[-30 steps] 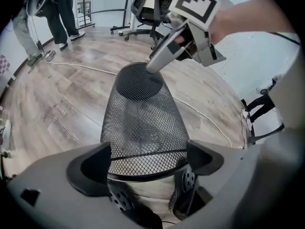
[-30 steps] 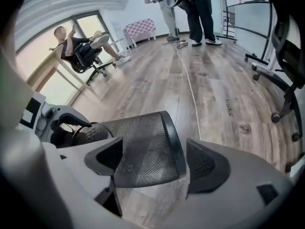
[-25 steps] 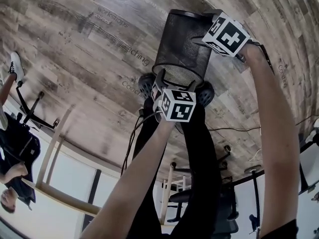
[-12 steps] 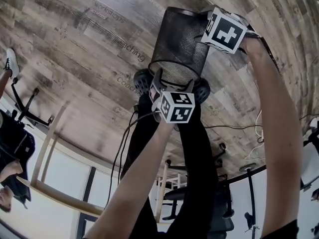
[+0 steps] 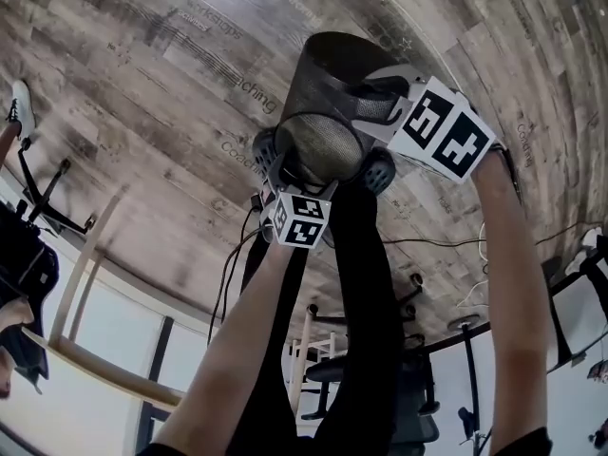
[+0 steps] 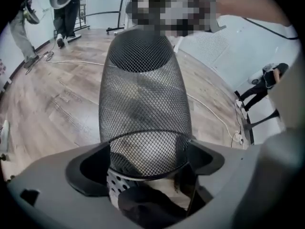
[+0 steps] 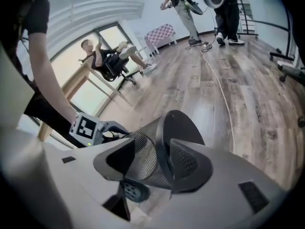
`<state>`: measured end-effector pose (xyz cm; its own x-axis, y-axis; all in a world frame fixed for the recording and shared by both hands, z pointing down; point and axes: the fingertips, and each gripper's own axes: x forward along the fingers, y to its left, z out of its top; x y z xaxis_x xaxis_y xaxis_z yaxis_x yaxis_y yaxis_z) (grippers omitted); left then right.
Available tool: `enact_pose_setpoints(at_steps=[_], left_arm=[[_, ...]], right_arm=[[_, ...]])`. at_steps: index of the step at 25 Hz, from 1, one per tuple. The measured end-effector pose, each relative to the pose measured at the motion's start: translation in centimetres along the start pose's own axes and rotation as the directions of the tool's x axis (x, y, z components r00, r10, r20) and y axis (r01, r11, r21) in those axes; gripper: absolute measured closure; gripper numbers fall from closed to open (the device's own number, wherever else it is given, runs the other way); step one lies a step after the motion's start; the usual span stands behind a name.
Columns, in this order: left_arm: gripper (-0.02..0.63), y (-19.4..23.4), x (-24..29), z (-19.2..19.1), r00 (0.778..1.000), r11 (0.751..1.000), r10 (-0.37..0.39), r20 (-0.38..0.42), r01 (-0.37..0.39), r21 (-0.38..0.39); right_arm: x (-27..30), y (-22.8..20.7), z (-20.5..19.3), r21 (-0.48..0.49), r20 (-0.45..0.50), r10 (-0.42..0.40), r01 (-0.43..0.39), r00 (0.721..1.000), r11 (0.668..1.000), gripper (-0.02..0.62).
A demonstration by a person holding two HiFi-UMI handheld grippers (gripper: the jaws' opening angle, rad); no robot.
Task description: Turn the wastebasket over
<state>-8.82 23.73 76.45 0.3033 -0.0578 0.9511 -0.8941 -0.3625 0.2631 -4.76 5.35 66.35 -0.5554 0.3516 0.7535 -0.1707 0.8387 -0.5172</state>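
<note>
Starting with the head view, where is the wastebasket (image 5: 328, 93) seen?

It is seen at twelve o'clock of the frame, a black mesh basket tilted well over above the wooden floor (image 5: 142, 74). Its narrow end is turned toward the person's shoes (image 5: 380, 171). Whether the floor is touched cannot be told.

And how is it held there?

The left gripper (image 5: 302, 174) is set at the basket's six o'clock, on the narrow end. The right gripper (image 5: 372, 101) is set at its three o'clock, on the wall near the wide end.

What is shown in the left gripper view?

The narrow end of the wastebasket (image 6: 143, 94), closed by a mesh face, is lodged between the jaws. These are spread wide and pressed against it at nine and three o'clock. The wide end is pointed away, toward twelve o'clock.

And in the right gripper view?

The jaws are drawn narrow on the wall of the wastebasket (image 7: 143, 156), just behind the rim band. One jaw is outside at nine o'clock, the other at three o'clock with mesh seen across it. The left gripper's marker cube (image 7: 86, 127) is seen at nine o'clock, beyond the basket. A seated person (image 7: 107, 58) is visible far off at eleven o'clock.
</note>
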Motion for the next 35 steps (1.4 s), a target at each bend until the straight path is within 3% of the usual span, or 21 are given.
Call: enact_pose_setpoints(at_steps=[3,5,8,11,14,18,21,24,26,30,35], left_arm=[[0.109,0.7,0.2,-3.5,0.995,0.997,-0.012,-0.1,0.019,0.068],[0.11,1.3,0.7,-5.8,0.985,0.993,-0.005,-0.171,0.025,0.115],[0.11,2.2,1.3,-8.0,0.977,0.985,0.008,-0.215,0.029,0.169],[0.11,2.9,1.6,-8.7,0.975,0.982,0.017,-0.22,0.026,0.19],[0.11,2.9,1.6,-8.5,0.976,0.978,0.022,-0.215,0.023,0.207],[0.112,2.9,0.2,-7.1,0.992,0.982,0.024,-0.122,0.0,0.191],[0.11,2.3,-2.2,-4.0,0.999,0.989,-0.014,0.03,0.009,0.148],[0.11,2.4,-5.6,0.4,0.979,0.984,-0.018,0.202,-0.019,0.178],[0.107,2.5,-7.3,2.7,0.963,0.977,-0.028,0.267,-0.03,0.211],[0.107,2.4,-7.8,4.3,0.953,0.958,-0.047,0.301,-0.042,0.284],[0.109,1.9,-7.6,5.2,0.952,0.947,-0.054,0.3,-0.046,0.316]], right_arm=[[-0.6,2.5,0.0,0.076,0.091,0.036,-0.043,0.995,0.996,0.343],[-1.8,1.3,-0.2,0.203,0.202,-0.061,0.019,0.977,0.979,0.328],[-2.3,-2.2,-2.9,0.443,0.246,-0.229,0.101,0.942,0.891,0.285],[0.5,-2.2,-6.5,0.541,0.174,-0.205,0.081,0.963,0.837,0.276],[1.5,-1.7,-7.6,0.615,0.204,-0.2,0.033,0.958,0.788,0.275],[1.6,-1.6,-7.1,0.627,0.223,-0.228,0.04,0.948,0.778,0.282],[2.0,-0.7,-7.0,0.634,0.219,-0.223,0.035,0.95,0.773,0.282],[2.5,0.5,-6.8,0.638,0.228,-0.193,0.003,0.954,0.77,0.281],[2.8,1.1,-6.7,0.637,0.24,-0.177,-0.017,0.955,0.771,0.281],[2.8,1.4,-7.2,0.656,0.264,-0.171,-0.047,0.949,0.753,0.298],[2.3,0.9,-7.9,0.678,0.272,-0.178,-0.057,0.946,0.732,0.325]])
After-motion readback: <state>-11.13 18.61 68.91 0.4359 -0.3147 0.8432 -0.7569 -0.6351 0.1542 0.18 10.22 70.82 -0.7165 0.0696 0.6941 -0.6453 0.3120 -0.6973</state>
